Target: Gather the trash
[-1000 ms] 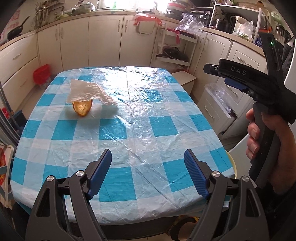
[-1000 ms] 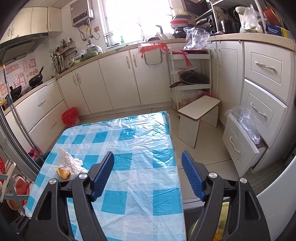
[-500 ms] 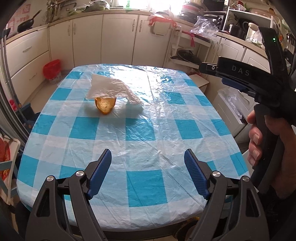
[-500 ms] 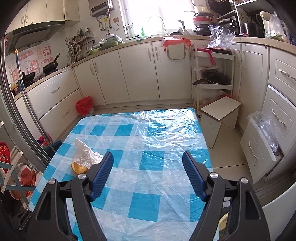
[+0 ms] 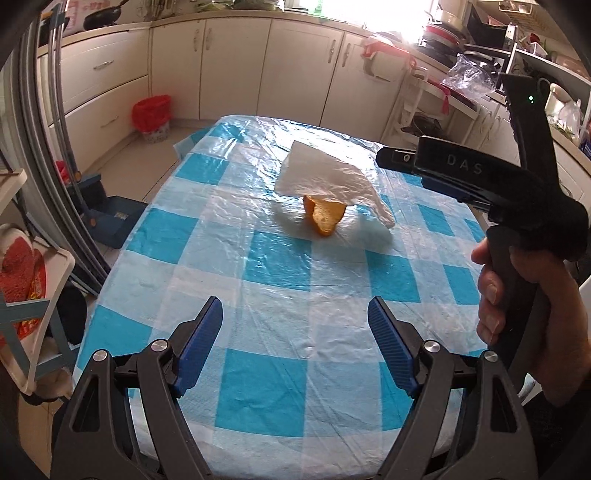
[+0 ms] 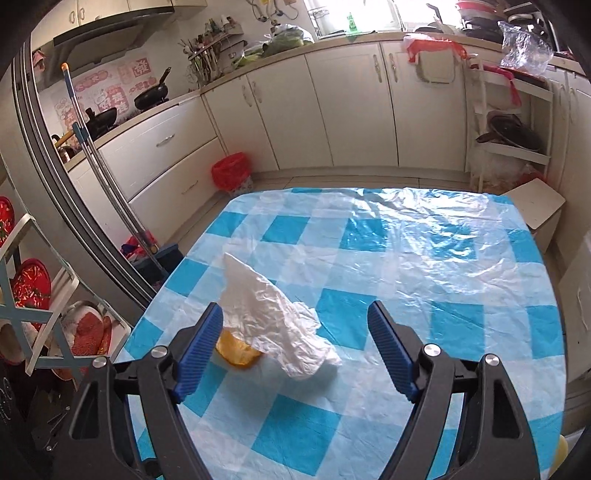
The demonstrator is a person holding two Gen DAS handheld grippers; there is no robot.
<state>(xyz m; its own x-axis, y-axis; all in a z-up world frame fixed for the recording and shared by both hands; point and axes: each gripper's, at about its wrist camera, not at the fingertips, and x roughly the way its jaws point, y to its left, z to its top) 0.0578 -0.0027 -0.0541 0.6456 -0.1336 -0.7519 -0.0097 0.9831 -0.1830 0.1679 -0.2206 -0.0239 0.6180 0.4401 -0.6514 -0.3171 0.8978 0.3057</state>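
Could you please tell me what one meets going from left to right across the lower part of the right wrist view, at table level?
Red patterned plates in the rack → orange peel → crumpled white tissue → bare checked tablecloth.

Daylight pours in from the window (image 6: 373,11) at the back, blown out to pure white, and it throws hard glare across the plastic tablecloth (image 6: 424,229) (the far end nearly washes out in both views). Soft shadow pools beside the white tissue (image 5: 325,177). Both views are sharp in the middle, with cabinets bowing hard and corners falling to black vignette.
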